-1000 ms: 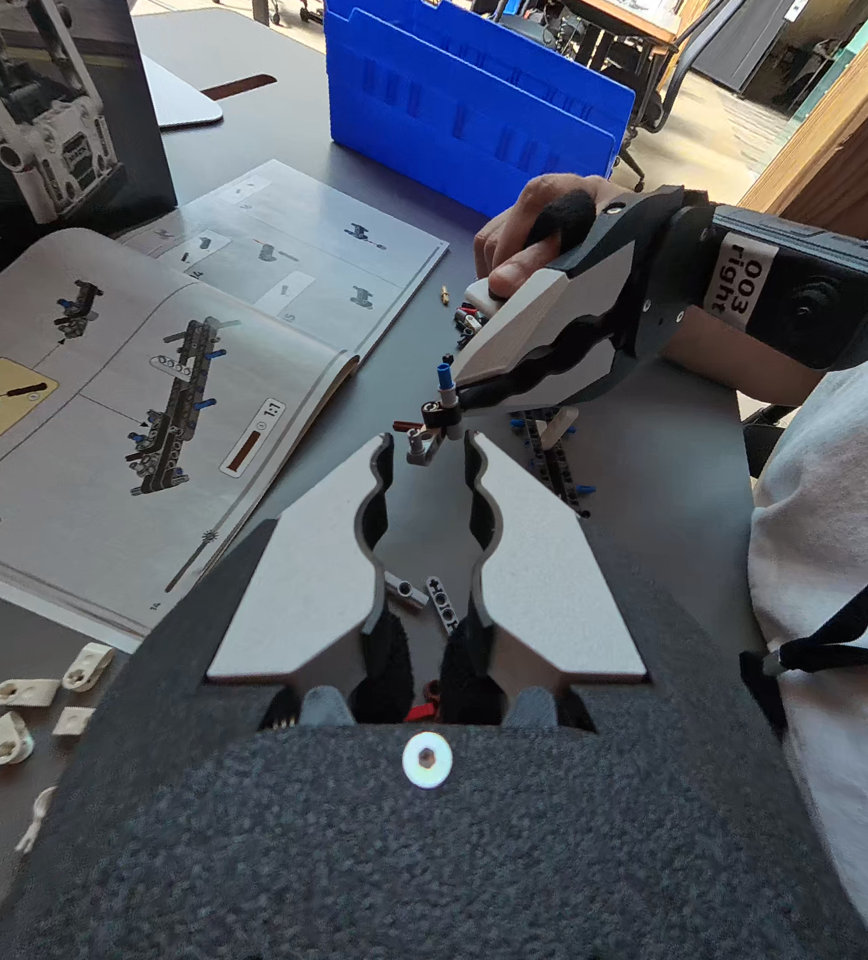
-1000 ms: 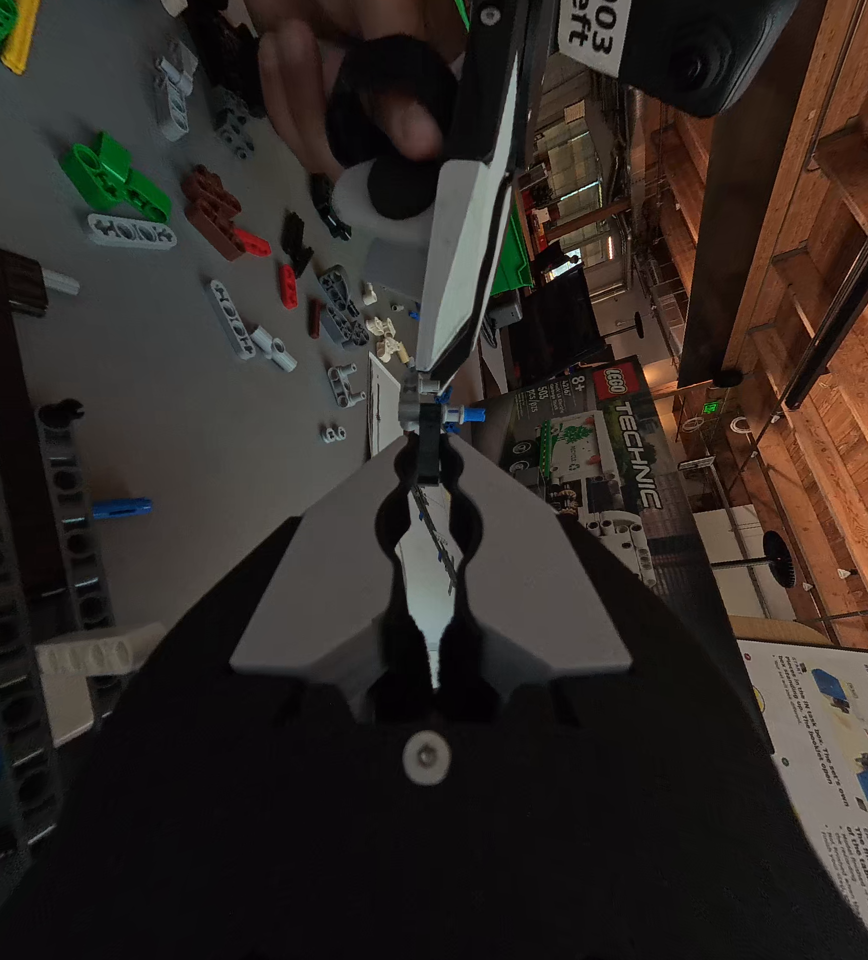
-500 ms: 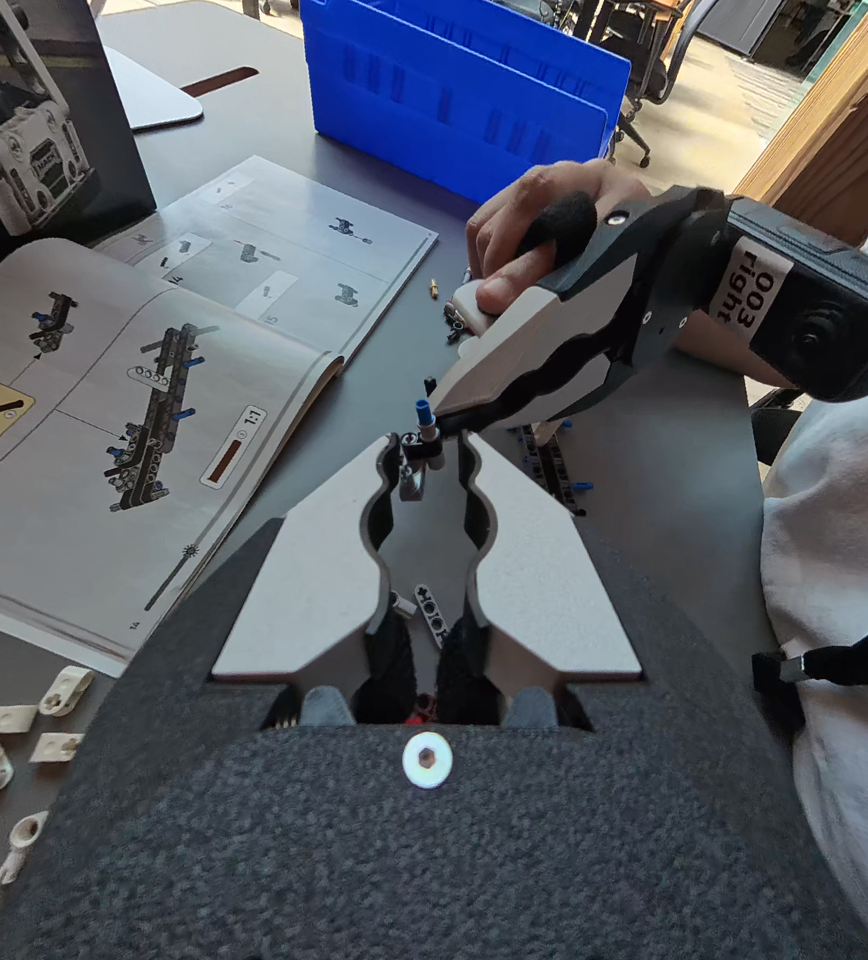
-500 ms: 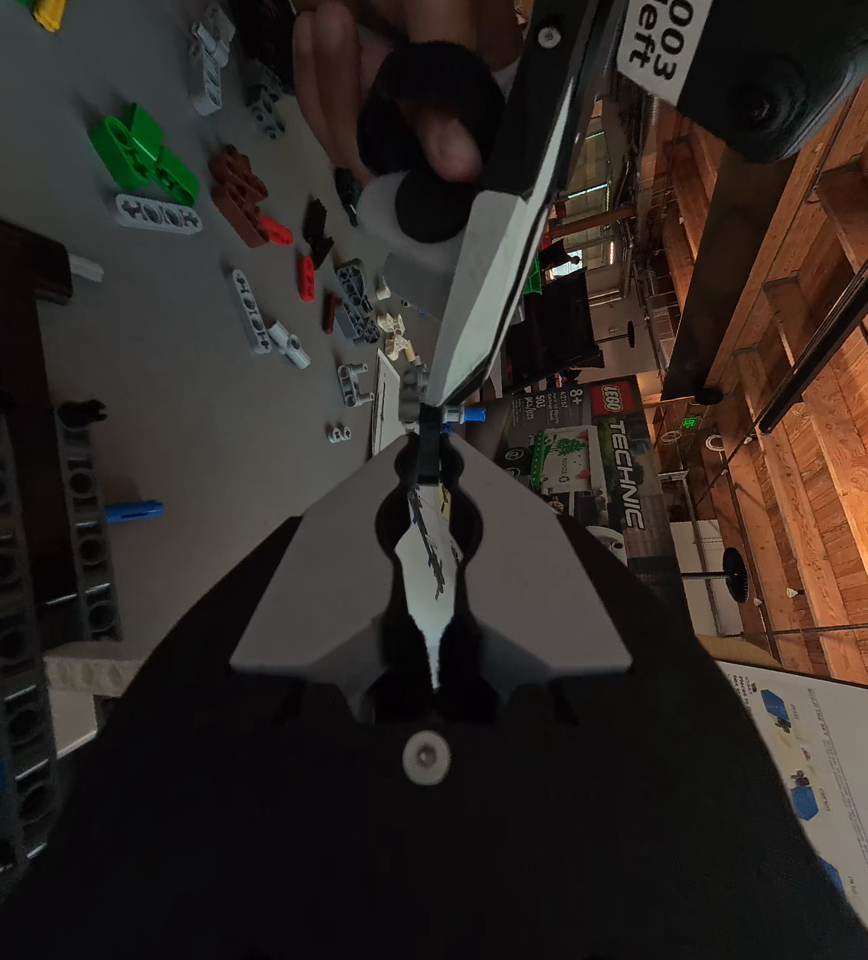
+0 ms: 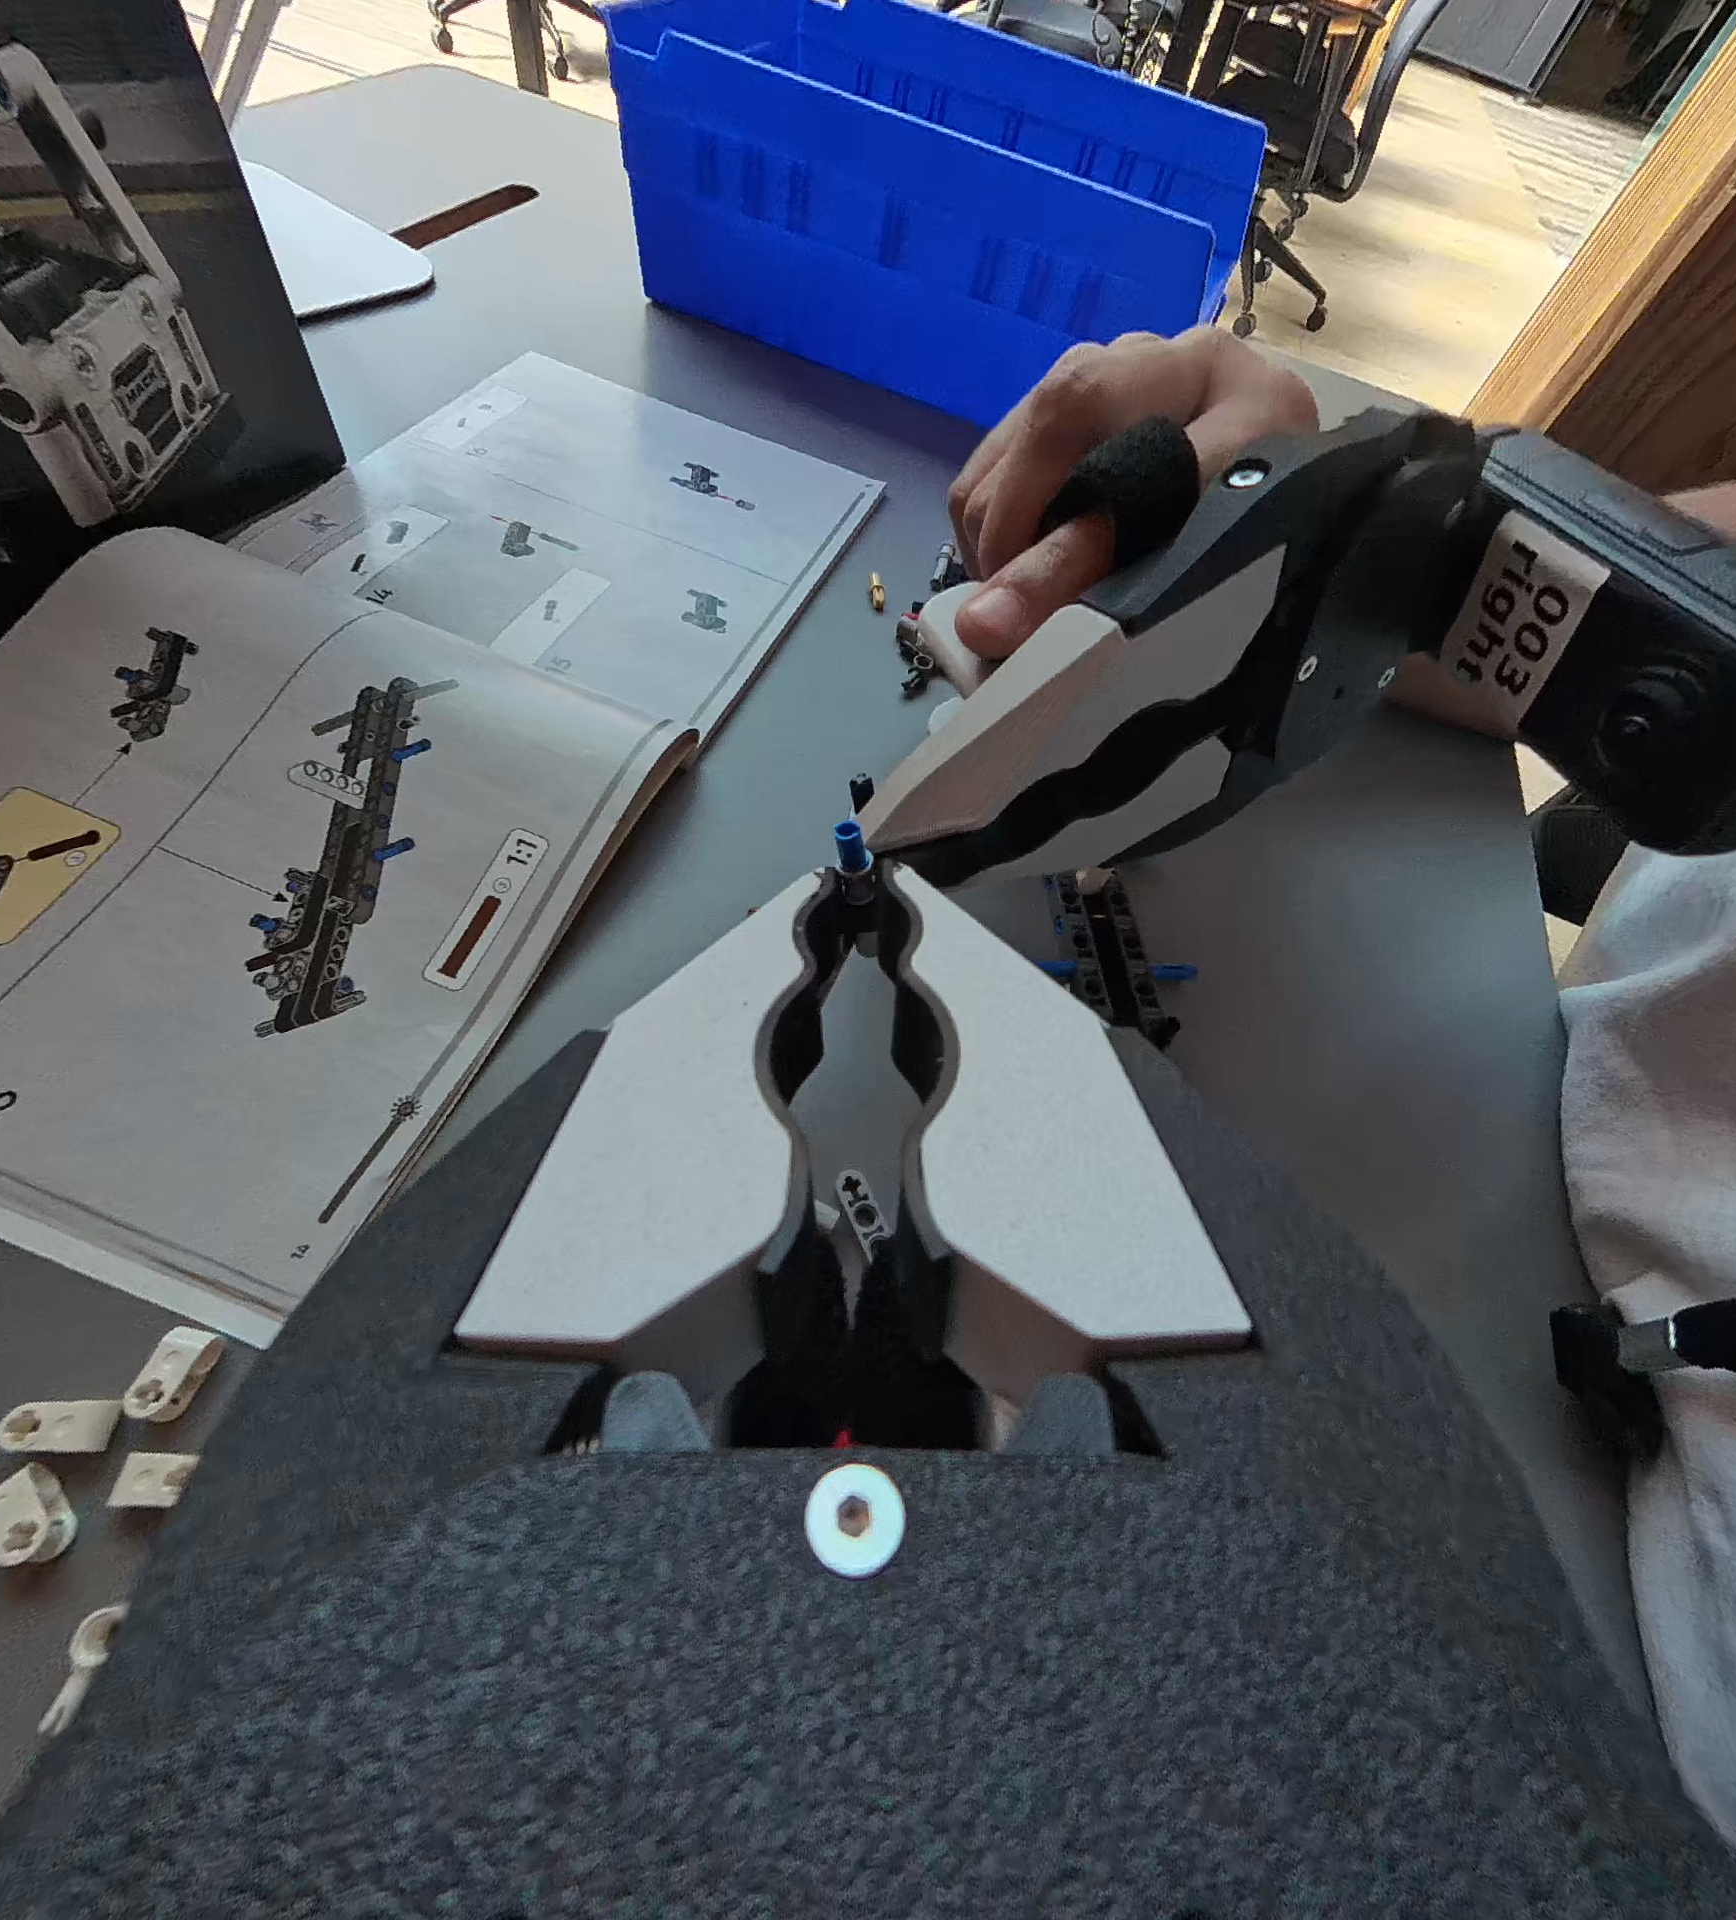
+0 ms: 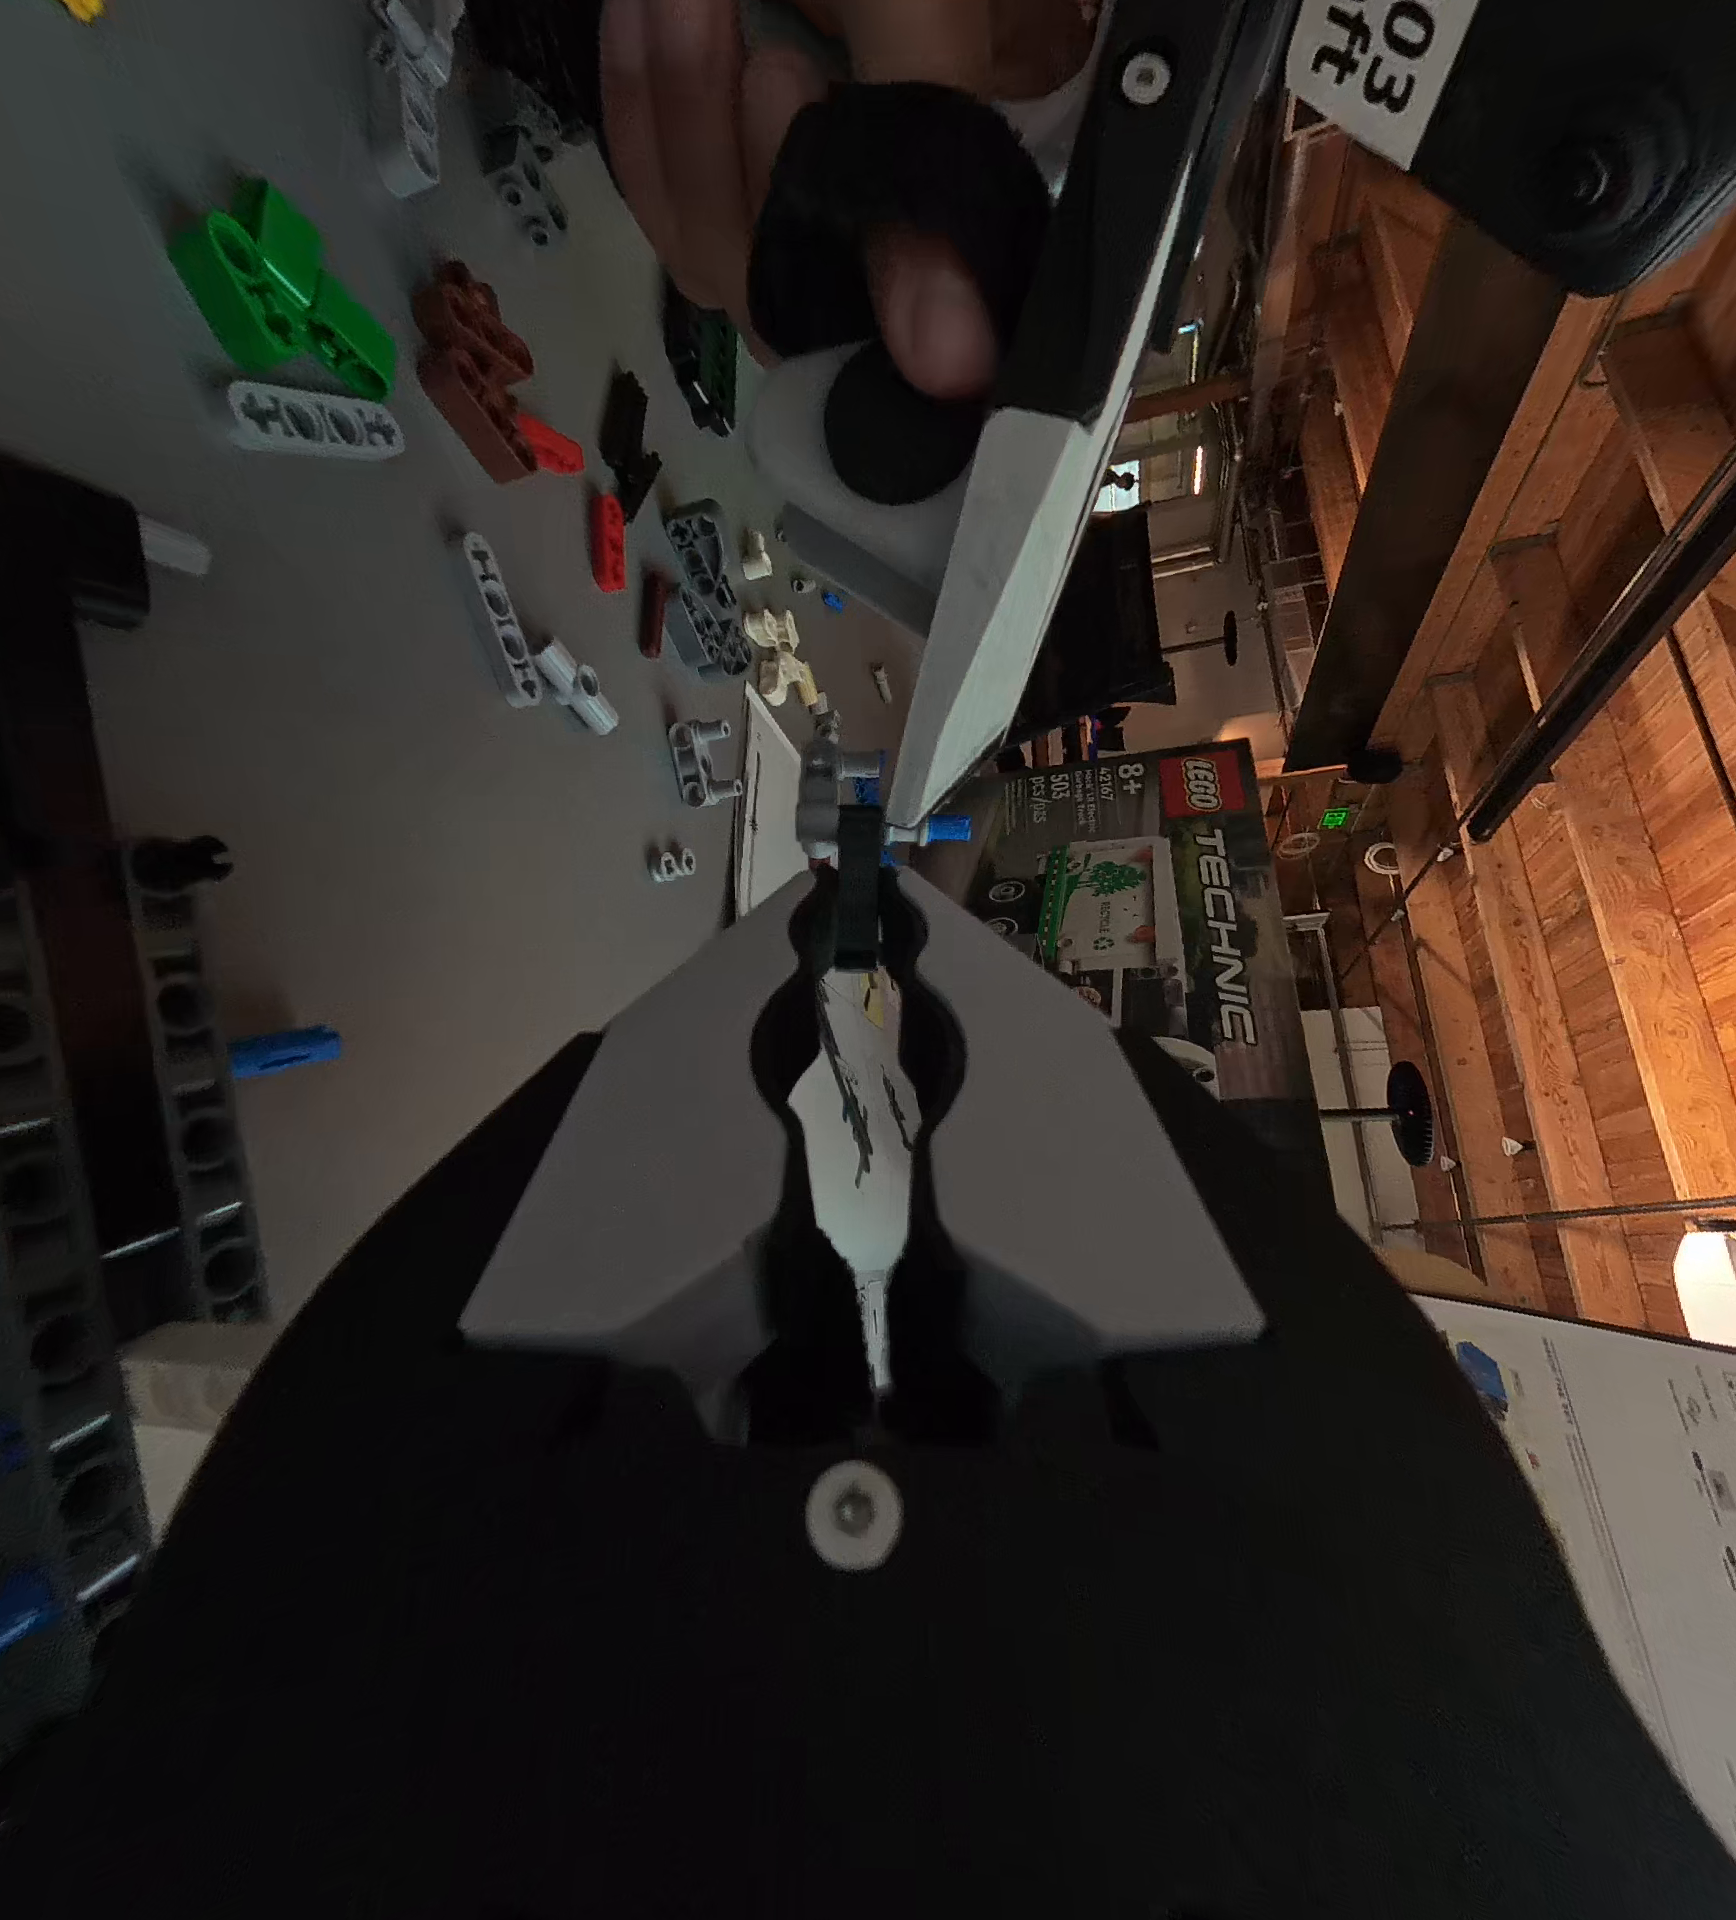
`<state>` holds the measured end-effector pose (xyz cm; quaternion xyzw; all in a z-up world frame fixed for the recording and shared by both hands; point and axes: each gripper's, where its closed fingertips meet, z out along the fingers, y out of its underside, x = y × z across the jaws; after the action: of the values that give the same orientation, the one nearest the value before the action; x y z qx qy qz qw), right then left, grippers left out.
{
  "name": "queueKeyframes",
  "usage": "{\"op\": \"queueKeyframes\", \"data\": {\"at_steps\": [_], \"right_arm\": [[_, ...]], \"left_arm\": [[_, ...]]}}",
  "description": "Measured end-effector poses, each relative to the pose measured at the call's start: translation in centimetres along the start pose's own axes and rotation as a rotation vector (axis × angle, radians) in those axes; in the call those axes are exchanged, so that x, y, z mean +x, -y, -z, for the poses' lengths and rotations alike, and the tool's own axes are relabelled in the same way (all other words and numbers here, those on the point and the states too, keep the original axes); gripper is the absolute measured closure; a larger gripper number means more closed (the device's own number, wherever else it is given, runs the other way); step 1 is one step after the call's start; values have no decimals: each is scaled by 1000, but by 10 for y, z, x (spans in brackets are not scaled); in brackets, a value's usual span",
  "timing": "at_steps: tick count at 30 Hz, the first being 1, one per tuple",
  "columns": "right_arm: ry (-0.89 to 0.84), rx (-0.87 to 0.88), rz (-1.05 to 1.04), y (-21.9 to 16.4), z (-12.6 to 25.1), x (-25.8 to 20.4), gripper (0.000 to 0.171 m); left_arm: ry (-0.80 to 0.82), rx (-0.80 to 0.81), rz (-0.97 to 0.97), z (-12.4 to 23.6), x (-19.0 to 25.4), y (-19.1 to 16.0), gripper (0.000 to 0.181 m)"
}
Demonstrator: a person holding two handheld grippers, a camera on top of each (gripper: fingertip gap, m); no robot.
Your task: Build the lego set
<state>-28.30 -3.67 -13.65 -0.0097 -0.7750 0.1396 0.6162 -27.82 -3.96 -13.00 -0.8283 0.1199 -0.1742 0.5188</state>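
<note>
A small lego sub-assembly, a black connector [image 6: 856, 896] with a grey connector [image 6: 820, 795] and a blue pin [image 5: 848, 840], is held in the air between both grippers. My left gripper [image 5: 853, 894] is shut on its lower dark part, with the blue pin sticking up above the fingertips. My right gripper [image 6: 853, 883] is shut on the black connector and comes in from the right in the left wrist view [image 5: 885, 847]. The left gripper's white finger [image 6: 1009, 582] reaches down to the pin in the right wrist view.
An open instruction booklet [image 5: 324, 831] lies left, with the set's box [image 5: 64, 260] and a blue bin [image 5: 926, 239] behind it. A long dark beam assembly [image 5: 1113, 956] lies under the right gripper. Loose parts [image 6: 490, 364] and tan pieces [image 5: 64, 1455] lie scattered. A person's torso [image 5: 1695, 1143] is at right. My two grippers' fingertips are within a few centimetres of each other.
My left gripper's fingers have closed from open onto the small assembly, which the right gripper brought down between their tips. Both grippers moved closer together.
</note>
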Motion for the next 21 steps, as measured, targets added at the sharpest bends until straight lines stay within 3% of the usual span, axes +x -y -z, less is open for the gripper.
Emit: {"op": "queueKeyframes", "data": {"at_steps": [4, 8, 14, 17, 21], "right_arm": [[38, 6, -106, 3, 1, -3, 160], [125, 38, -270, 4, 6, -4, 143], [180, 105, -631, -10, 25, 22, 144], [205, 149, -822, -18, 36, 38, 144], [371, 162, -1059, -26, 45, 35, 141]], "left_arm": [[15, 6, -1, 2, -4, 0, 177], [74, 44, 2, 10, -17, 6, 178], [200, 69, -20, 29, -40, 11, 178], [185, 93, -27, 33, -36, 13, 178], [145, 78, -43, 33, -21, 13, 178]]}}
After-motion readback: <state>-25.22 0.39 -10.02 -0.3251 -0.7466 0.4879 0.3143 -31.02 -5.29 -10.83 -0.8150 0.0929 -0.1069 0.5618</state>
